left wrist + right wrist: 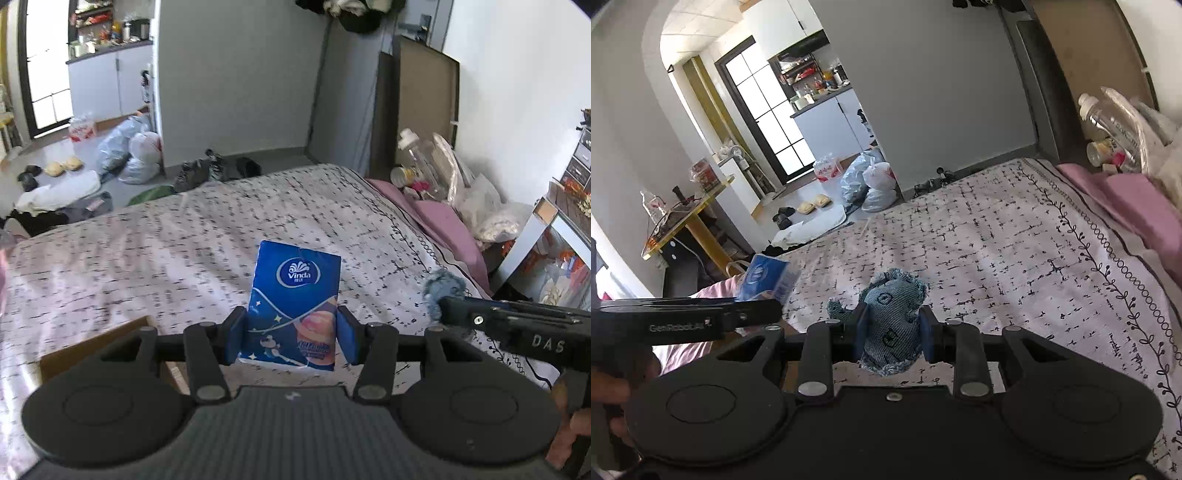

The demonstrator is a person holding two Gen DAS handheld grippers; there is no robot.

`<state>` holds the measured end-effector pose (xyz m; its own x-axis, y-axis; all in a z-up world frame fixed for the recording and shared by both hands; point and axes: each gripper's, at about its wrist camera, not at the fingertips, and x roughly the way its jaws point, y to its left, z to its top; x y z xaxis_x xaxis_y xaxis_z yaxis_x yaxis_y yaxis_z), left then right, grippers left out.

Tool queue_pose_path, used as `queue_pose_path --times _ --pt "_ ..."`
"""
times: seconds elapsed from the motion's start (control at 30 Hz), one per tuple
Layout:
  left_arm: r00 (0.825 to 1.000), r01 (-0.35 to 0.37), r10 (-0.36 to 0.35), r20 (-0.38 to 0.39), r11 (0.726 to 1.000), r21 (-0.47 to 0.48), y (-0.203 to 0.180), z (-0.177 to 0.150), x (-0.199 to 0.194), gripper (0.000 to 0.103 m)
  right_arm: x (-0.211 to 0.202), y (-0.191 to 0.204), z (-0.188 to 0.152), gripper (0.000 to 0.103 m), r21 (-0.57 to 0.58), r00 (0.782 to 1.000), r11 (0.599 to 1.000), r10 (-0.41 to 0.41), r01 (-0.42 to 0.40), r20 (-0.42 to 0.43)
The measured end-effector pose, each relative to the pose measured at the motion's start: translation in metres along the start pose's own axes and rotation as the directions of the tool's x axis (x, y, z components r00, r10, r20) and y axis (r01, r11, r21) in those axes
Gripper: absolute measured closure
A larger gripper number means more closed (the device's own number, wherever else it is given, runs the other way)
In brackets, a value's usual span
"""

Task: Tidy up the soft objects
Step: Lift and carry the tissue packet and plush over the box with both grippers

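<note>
The left gripper [291,332] clamps an upright blue plastic tissue pack [293,299]. The right gripper [894,332] grips a frayed denim stuffed toy [892,321]. A brown cardboard box [99,347] sits at eight o'clock, nearest the left.

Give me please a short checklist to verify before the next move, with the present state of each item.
1. Left tongs closed on the tissue pack: ok, both pads press its lower sides.
2. Tissue pack straight in the grip: ok, it stands nearly upright, logo on top.
3. Right tongs closed on the denim toy: ok, the pads squeeze its middle.
4. Toy held securely: cannot tell, it is soft and its frayed ends hang free.
5. Cardboard box ready beside the left tongs: cannot tell, only one corner shows.
6. Both items lifted off the bed: cannot tell from these views.
</note>
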<state>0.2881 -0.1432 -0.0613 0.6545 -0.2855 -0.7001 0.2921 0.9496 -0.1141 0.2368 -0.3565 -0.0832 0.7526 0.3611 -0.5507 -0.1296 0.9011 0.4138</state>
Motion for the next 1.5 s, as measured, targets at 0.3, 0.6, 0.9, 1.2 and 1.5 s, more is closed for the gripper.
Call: queue_pose_path --times 0.3,0.6,0.9,1.2,1.5 --pt "0.997 -0.059 0.060 0.040 0.998 -0.033 0.038 -0.022 -0.052 0.053 -0.021 0.043 -0.008 0.075 -0.040 0.995 0.995 0.097 -0.096 0.031" --pt "0.992 -0.102 0.106 0.065 0.993 -0.063 0.077 -0.046 -0.090 0.053 -0.018 0.088 -0.027 0.074 -0.117 0.988 0.981 0.156 -0.155 0.003" --pt "0.987 -0.136 0.145 0.076 0.984 -0.119 0.120 -0.071 -0.111 0.052 -0.006 0.119 -0.045 0.074 -0.157 0.983 0.971 0.176 -0.181 -0.047" --pt "0.986 -0.151 0.161 0.051 0.974 -0.170 0.151 -0.098 -0.111 0.052 0.011 0.144 -0.067 0.074 -0.195 0.978 0.961 0.179 -0.198 -0.110" --pt "0.990 -0.127 0.137 0.038 0.972 -0.197 0.166 -0.122 -0.097 0.052 0.036 0.158 -0.089 0.074 -0.231 0.969 0.952 0.158 -0.201 -0.189"
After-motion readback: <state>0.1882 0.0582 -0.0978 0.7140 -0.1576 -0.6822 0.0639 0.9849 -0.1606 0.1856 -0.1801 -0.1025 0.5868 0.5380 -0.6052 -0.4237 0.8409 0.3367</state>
